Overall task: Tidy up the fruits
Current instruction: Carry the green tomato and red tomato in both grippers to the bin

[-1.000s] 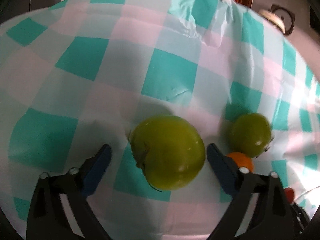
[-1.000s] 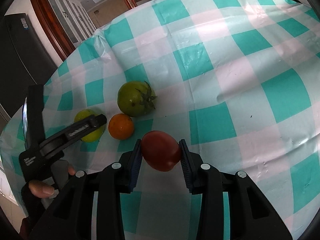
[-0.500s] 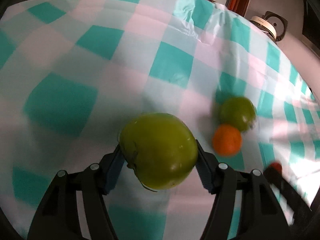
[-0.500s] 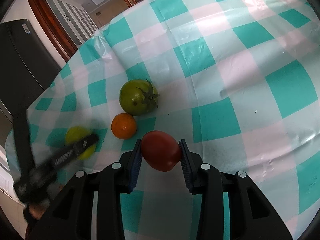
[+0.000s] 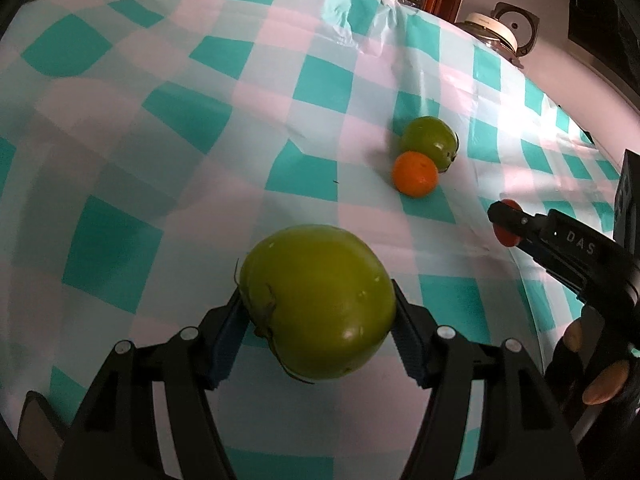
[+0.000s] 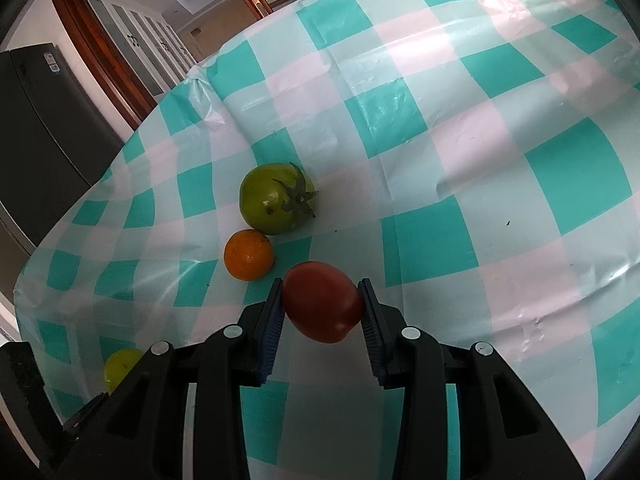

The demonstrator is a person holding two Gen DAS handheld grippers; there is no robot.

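Left wrist view: the left gripper [image 5: 318, 328], which a second ago stood wide apart around the big green tomato [image 5: 316, 300] on the checked tablecloth [image 5: 160, 120], is now clamped on it, blue pads pressed to both flanks, and the fruit looks lifted off the cloth. The orange [image 5: 414, 173] sits beyond it to the right, touching a smaller green tomato [image 5: 430, 142] just behind. Further right of the orange, the right gripper [image 5: 506, 222] shows side-on with a red fruit in its tip.

Right wrist view: the right gripper [image 6: 322, 306] remains closed on the red tomato [image 6: 322, 300], as before, just in front of the orange [image 6: 249, 255]; the stemmed green tomato [image 6: 276, 199] lies behind the orange. The big green tomato [image 6: 120, 366] has drifted to the lower left, well away from the orange.

Both hands now carry fruit, so I judge the next step is setting each down beside the orange to form one group.
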